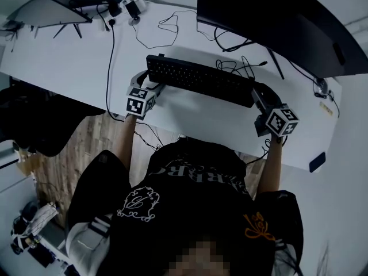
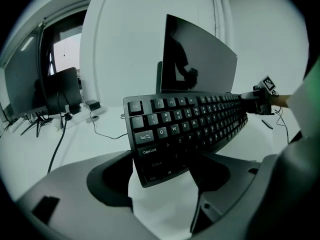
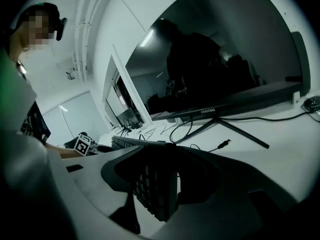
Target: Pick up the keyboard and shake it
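Person: dark printed shirt (image 1: 190, 200) fills the head view at 6 o'clock, with both forearms reaching up toward 12 o'clock.
Left gripper (image 1: 154, 80): at 9 o'clock of the black keyboard (image 1: 201, 80). Its jaws stand wide and span the left end from back edge to front edge, and the Esc-to-Ctrl column sits between them. It has hold of that end.
Right gripper (image 1: 257, 96): at 3 o'clock of the keyboard. Its jaws stand about half apart and clamp the right end, which shows edge-on between them in the right gripper view.
Keyboard: held at both ends between the two grippers, over the middle of the white desk (image 1: 69, 50). It runs from 10 o'clock down to 4 o'clock in the head view and is tilted in the left gripper view.
Monitors: a large dark monitor (image 1: 276, 22) at 1 o'clock, behind the keyboard, and a second screen (image 1: 52, 7) at 10 o'clock.
Cables: black leads (image 1: 167, 30) loop across the desk at 12 o'clock, and another (image 1: 109, 62) runs down toward the near edge.
Desk edge: a small dark object (image 1: 317, 161) lies at 4 o'clock.
Floor: wood planks (image 1: 75, 142) show at 8 o'clock.
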Action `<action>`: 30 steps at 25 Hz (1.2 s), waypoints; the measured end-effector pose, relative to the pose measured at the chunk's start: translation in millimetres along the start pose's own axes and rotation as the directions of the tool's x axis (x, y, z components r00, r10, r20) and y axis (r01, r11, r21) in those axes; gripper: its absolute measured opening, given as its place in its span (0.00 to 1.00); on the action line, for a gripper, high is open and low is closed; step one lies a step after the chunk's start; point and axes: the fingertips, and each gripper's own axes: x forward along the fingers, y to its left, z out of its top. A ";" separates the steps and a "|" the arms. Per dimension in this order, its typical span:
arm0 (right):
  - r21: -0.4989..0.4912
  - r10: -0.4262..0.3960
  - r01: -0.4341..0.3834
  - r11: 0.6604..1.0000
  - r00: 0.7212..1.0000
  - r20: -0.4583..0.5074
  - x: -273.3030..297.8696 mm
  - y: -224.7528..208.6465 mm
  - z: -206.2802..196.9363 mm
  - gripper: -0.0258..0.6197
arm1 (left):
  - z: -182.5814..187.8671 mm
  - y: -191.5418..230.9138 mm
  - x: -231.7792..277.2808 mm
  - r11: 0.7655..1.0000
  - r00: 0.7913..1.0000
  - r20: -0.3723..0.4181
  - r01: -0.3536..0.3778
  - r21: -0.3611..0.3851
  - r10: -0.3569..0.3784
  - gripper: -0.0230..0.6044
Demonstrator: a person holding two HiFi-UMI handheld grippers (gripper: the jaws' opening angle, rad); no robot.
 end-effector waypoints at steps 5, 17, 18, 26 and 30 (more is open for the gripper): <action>0.083 0.004 0.002 0.997 0.998 -0.069 16.6 -30.0 -21.6 0.35 | -16.6 -6.1 18.4 1.000 0.996 -0.087 0.022 -0.015 -0.023 0.59; 0.225 -0.067 0.092 0.970 0.991 -0.116 63.8 -84.3 -36.9 0.37 | -23.6 -5.5 40.9 0.995 0.982 -0.180 0.038 -0.097 -0.055 0.59; 0.235 -0.074 0.100 0.967 0.990 -0.119 66.1 -86.8 -38.5 0.37 | -23.3 -5.4 41.4 0.995 0.982 -0.181 0.034 -0.097 -0.051 0.59; 0.173 -0.196 0.221 0.960 0.969 -0.150 73.0 -101.2 -46.4 0.39 | -21.9 -4.2 47.3 0.996 0.985 -0.168 0.024 -0.090 -0.039 0.59; 0.163 -0.236 0.257 0.952 0.962 -0.139 69.5 -101.5 -44.8 0.38 | -20.7 -5.6 46.2 0.996 0.988 -0.154 0.018 -0.084 -0.031 0.59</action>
